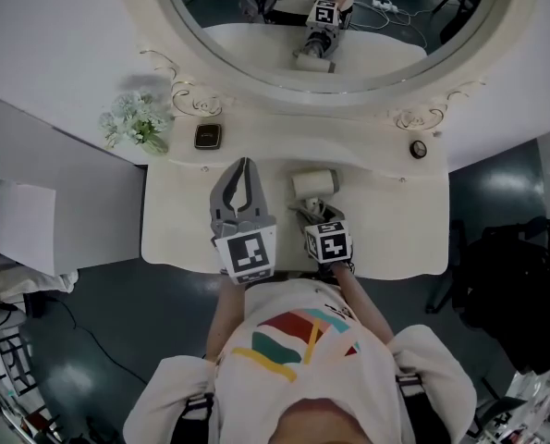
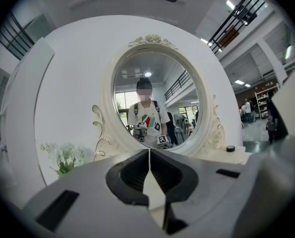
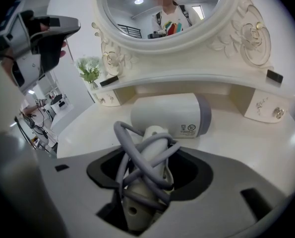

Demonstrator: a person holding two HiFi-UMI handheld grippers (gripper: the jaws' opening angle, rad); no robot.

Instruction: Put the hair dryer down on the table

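Observation:
The white hair dryer (image 1: 313,185) lies on its side on the cream dressing table (image 1: 395,239), its barrel (image 3: 172,115) resting flat in front of the mirror's shelf. Its handle, wrapped in grey cord (image 3: 142,167), points back between the jaws of my right gripper (image 1: 313,215). In the right gripper view, dark gaps show on both sides of the handle, so the right gripper (image 3: 147,157) stands open around it. My left gripper (image 1: 247,165) hovers over the table left of the dryer. In its own view the left gripper (image 2: 149,152) is shut with nothing in it.
An oval mirror (image 1: 348,26) in an ornate frame rises behind the table. A bunch of white flowers (image 1: 136,123) and a small dark box (image 1: 208,136) sit at the back left. A black knob (image 1: 419,149) is at the back right. The table's front edge is close to my body.

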